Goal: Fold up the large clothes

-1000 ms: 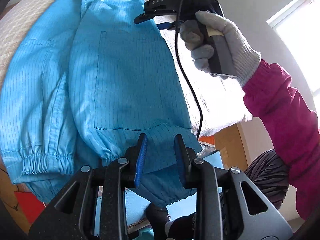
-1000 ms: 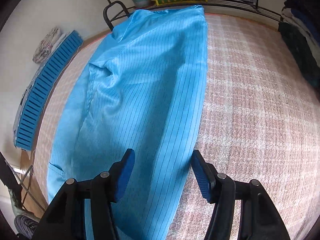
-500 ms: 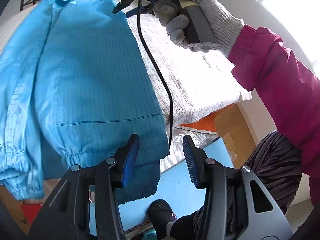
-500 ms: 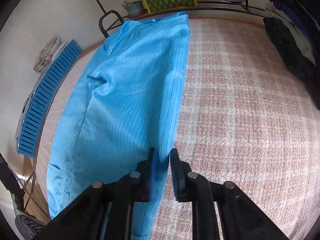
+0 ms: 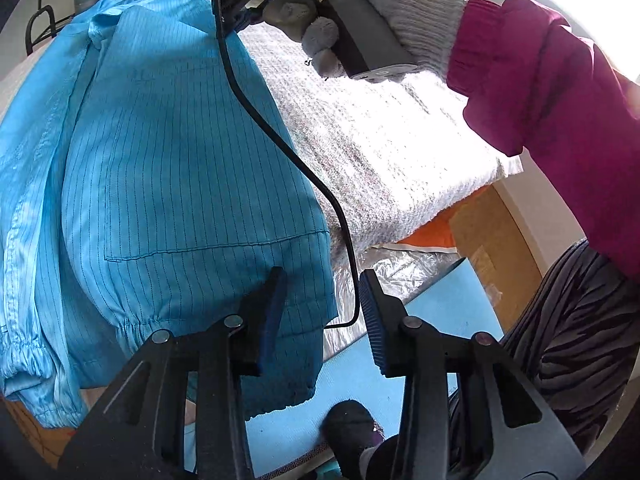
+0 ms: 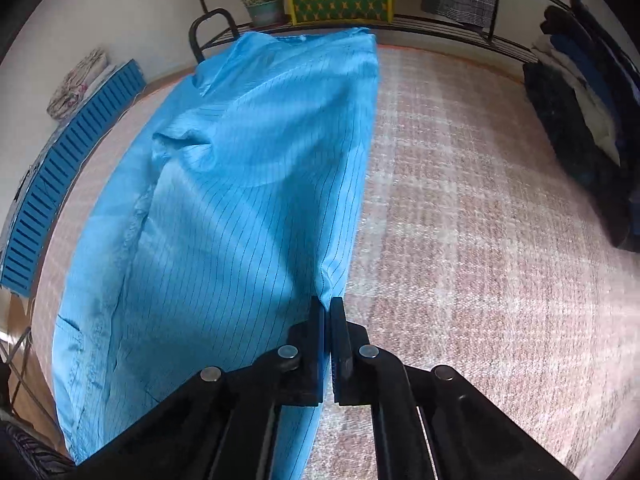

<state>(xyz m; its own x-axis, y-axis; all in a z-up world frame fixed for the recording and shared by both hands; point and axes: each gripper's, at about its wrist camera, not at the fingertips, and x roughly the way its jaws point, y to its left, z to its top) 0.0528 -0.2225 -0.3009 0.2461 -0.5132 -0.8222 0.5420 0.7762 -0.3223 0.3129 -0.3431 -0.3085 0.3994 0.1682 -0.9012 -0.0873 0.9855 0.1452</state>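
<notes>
We saw the blue garment (image 6: 224, 208) lying lengthwise on the plaid blanket (image 6: 480, 208), its long right edge running straight ahead of the right gripper (image 6: 325, 312). That gripper had its pads pressed together on the garment's edge, a small pucker of cloth rising just in front of the tips; a second before, the same pads stood wide apart on either side of that edge, and half a second before they were nearly together. The cloth ahead of it had lifted slightly into a ridge compared with the flatter lie earlier.

The left gripper (image 5: 320, 312) was spread open, its left pad over the garment's lower hem (image 5: 224, 344) and its right pad out past the corner, above the blue floor mat (image 5: 440, 312). A second earlier its pads were closer together and both over the cloth; we found it had since shifted rightward to the corner and widened. The right gripper's black cable (image 5: 280, 144) hung down between the left gripper's pads. Above and ahead of the left gripper, the gloved right hand (image 5: 384, 8) held the other gripper's handle, nearer and larger in view than before.
</notes>
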